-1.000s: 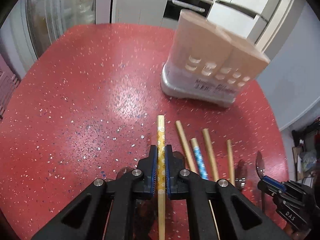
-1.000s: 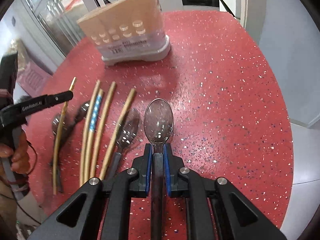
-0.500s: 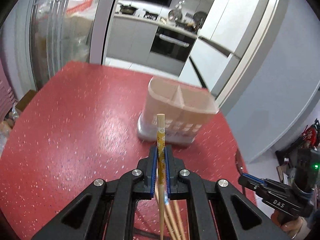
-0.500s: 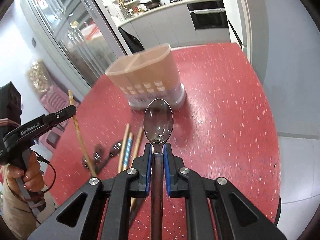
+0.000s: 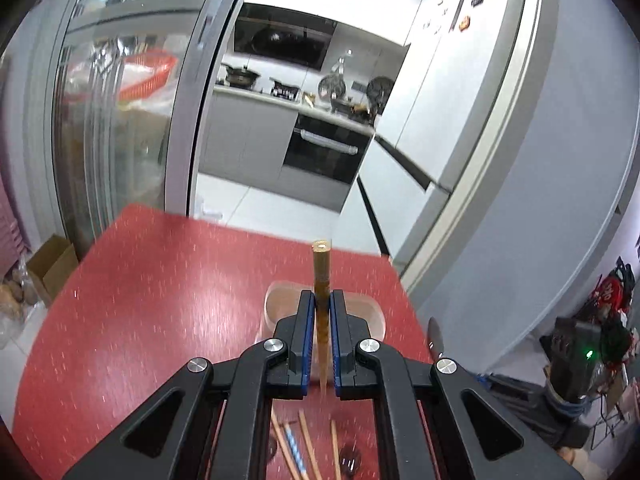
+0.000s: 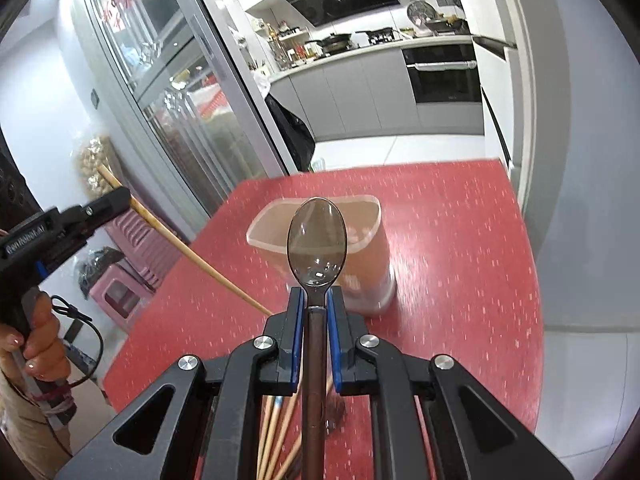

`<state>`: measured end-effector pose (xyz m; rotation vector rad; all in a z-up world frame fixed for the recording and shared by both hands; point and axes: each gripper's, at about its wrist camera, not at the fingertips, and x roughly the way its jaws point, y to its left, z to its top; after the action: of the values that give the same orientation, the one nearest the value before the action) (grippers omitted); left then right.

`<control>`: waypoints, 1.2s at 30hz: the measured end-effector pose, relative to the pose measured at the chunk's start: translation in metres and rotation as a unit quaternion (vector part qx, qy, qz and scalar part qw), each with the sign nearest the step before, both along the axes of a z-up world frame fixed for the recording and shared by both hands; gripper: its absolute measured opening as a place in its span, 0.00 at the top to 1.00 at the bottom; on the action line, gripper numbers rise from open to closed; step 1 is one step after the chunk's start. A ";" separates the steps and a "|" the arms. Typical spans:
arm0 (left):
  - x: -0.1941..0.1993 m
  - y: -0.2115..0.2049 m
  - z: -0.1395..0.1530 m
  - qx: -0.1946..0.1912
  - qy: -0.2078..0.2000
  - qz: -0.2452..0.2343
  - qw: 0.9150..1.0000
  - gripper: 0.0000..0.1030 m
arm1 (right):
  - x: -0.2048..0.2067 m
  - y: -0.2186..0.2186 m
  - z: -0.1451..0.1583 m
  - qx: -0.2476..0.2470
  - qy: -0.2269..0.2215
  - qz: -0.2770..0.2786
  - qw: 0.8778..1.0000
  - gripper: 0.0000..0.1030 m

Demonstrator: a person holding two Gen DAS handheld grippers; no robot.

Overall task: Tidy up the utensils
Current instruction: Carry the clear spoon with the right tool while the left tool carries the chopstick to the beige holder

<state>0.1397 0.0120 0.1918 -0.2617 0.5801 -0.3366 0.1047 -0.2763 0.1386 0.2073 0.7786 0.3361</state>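
Above the red speckled table, left gripper clamped on a thin wooden chopstick, right gripper clamped on a shiny steel spoon. Both probably light, stiff, a bit slippery. Best held mid-handle, over the tan plastic holder.

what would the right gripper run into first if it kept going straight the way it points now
Most likely the utensil holder: it sits directly ahead of the right gripper, behind the bowl of the spoon it grips. Depth is unclear, so the spoon's tip might clear the rim.

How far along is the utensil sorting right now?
Done: nothing shows inside the beige plastic utensil holder yet. In hand: left gripper clamps a patterned bamboo chopstick; right gripper clamps a clear-bowled, dark-handled spoon. Left: several chopsticks on the red speckled table.
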 end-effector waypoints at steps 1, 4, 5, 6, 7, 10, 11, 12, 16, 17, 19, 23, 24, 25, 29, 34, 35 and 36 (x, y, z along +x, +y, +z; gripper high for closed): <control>0.004 0.001 0.008 -0.002 -0.006 0.001 1.000 0.68 | 0.006 0.000 0.005 0.000 -0.004 0.001 1.000 0.88; 0.015 0.003 0.031 -0.004 -0.023 0.003 1.000 0.68 | 0.022 0.002 0.019 -0.006 -0.019 0.003 1.000 0.88; 0.019 0.003 0.039 -0.002 -0.028 0.005 1.000 0.68 | 0.029 0.002 0.024 -0.006 -0.024 0.004 1.000 0.88; 0.024 0.002 0.043 0.003 -0.033 0.007 0.999 0.68 | 0.035 0.002 0.027 -0.006 -0.028 0.003 1.000 0.88; 0.029 0.002 0.046 0.009 -0.036 0.009 0.999 0.68 | 0.040 0.002 0.030 -0.006 -0.032 0.002 0.999 0.88; 0.046 0.002 0.051 0.022 -0.040 0.018 0.999 0.68 | 0.058 0.005 0.038 -0.006 -0.046 -0.004 0.999 0.88; 0.050 0.003 0.053 0.025 -0.040 0.020 0.999 0.68 | 0.064 0.005 0.039 -0.005 -0.050 -0.004 0.999 0.88; 0.057 0.003 0.052 0.031 -0.040 0.023 0.998 0.68 | 0.070 0.007 0.040 -0.004 -0.055 -0.005 0.998 0.88; 0.078 0.001 0.044 0.044 -0.026 0.026 0.998 0.68 | 0.096 0.018 0.040 -0.007 -0.073 -0.003 0.997 0.88; 0.084 -0.002 0.041 0.047 -0.022 0.024 0.998 0.68 | 0.102 0.021 0.041 -0.011 -0.082 -0.004 0.997 0.88; 0.094 -0.007 0.033 0.054 -0.012 0.021 0.998 0.68 | 0.114 0.027 0.040 -0.017 -0.098 -0.004 0.995 0.88; 0.113 -0.019 0.015 0.071 0.005 0.013 0.997 0.68 | 0.136 0.035 0.029 -0.009 -0.108 -0.002 0.994 0.88; 0.117 -0.022 0.009 0.076 0.011 0.011 0.997 0.68 | 0.140 0.039 0.026 -0.009 -0.110 -0.002 0.994 0.88; 0.121 -0.026 0.003 0.080 0.016 0.009 0.997 0.68 | 0.145 0.041 0.019 -0.009 -0.112 -0.003 0.994 0.88; 0.130 -0.035 -0.021 0.090 0.036 0.003 0.995 0.68 | 0.153 0.047 -0.005 -0.012 -0.110 -0.007 0.994 0.88; 0.138 -0.037 -0.047 0.090 0.058 0.005 0.994 0.68 | 0.152 0.051 -0.033 -0.039 -0.110 -0.005 0.993 0.88; 0.139 -0.037 -0.049 0.090 0.060 0.007 0.994 0.68 | 0.151 0.051 -0.037 -0.045 -0.109 -0.005 0.993 0.88; 0.139 -0.036 -0.053 0.090 0.061 0.008 0.994 0.68 | 0.150 0.051 -0.042 -0.048 -0.107 -0.004 0.993 0.88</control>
<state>0.2792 -0.0244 0.1385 -0.1128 0.7245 -0.2513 0.2545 -0.2252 0.0971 0.0823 0.5799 0.3060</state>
